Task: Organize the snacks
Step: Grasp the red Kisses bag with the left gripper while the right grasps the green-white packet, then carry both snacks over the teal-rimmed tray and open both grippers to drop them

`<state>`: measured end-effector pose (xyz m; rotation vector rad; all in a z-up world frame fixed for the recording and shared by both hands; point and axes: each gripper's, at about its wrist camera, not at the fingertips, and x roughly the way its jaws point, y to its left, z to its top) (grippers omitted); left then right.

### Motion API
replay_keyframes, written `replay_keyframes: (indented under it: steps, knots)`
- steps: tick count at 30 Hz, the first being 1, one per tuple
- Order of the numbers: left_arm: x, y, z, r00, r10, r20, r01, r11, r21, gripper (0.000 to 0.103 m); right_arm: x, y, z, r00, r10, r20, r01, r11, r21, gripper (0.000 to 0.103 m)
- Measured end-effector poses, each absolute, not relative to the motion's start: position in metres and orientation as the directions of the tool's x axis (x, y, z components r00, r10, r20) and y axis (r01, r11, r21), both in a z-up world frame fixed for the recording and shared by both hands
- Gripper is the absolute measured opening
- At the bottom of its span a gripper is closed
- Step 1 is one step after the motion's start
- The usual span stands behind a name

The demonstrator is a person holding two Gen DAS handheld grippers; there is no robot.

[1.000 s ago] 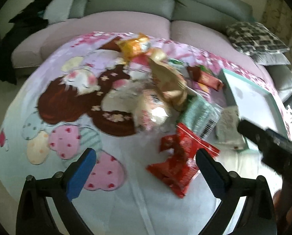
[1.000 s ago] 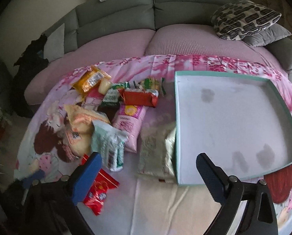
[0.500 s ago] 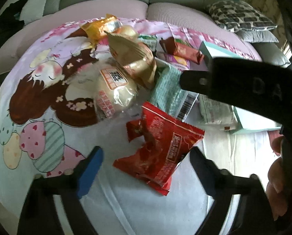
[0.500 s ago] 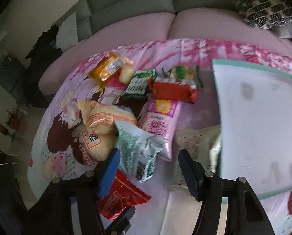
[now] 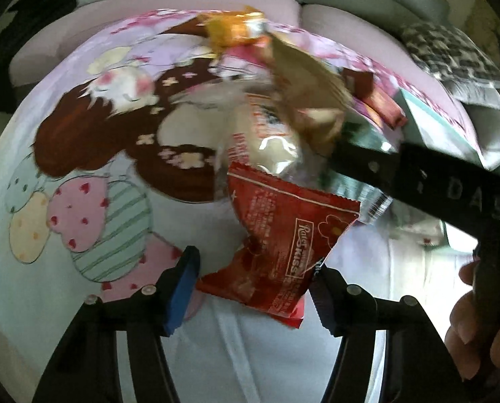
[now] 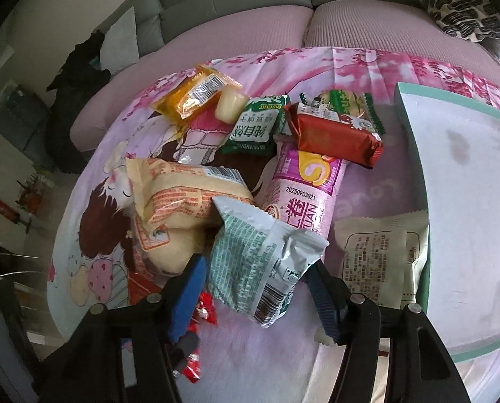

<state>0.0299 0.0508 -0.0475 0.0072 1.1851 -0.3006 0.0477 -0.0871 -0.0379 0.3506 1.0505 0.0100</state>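
A pile of snack packets lies on a cartoon-print cloth (image 5: 82, 154). In the left wrist view a red snack packet (image 5: 283, 235) sits between the blue pads of my left gripper (image 5: 253, 292). Its jaws are closing and both pads meet the packet's edges. In the right wrist view my right gripper (image 6: 256, 285) is shut on a pale green packet (image 6: 260, 255), pads against its two sides. The red packet (image 6: 202, 309) peeks out beneath the right gripper's left finger. A white tray with a teal rim (image 6: 468, 168) lies empty to the right.
Orange packet (image 6: 196, 94), green biscuit packet (image 6: 256, 127), dark red packet (image 6: 337, 134), pink roll packet (image 6: 303, 188), bread packet (image 6: 182, 198) and beige packet (image 6: 377, 258) lie around. A hand (image 5: 478, 329) holds the right tool. A sofa (image 6: 250, 27) stands behind.
Both grippers have sunk toward the pile and their jaws have narrowed. The left now brackets the red packet. The right swung left from the tray and closed on the pale green packet.
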Motion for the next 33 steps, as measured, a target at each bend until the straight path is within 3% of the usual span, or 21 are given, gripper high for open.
replay_keyframes:
  steps: [11,17,26,33]
  knots:
    - [0.039,0.07,-0.05,0.342,-0.223,-0.913,0.157,0.971,-0.178,0.064,0.042,-0.087,-0.031,0.52,0.16,-0.839,0.169,0.944,0.284,0.055]
    - [0.039,0.08,-0.042,0.372,-0.234,-0.898,0.151,0.97,-0.19,0.043,0.03,-0.093,-0.013,0.557,0.172,-0.812,0.161,0.937,0.31,0.055]
    - [0.023,0.076,0.006,0.499,-0.213,-0.84,0.179,0.974,-0.141,0.042,0.016,-0.119,0.012,0.618,0.18,-0.766,0.185,0.913,0.364,0.055]
    - [0.025,0.038,0.035,0.532,-0.247,-0.81,0.282,0.954,-0.105,0.042,0.004,-0.169,0.03,0.661,0.083,-0.746,0.289,0.889,0.355,0.055]
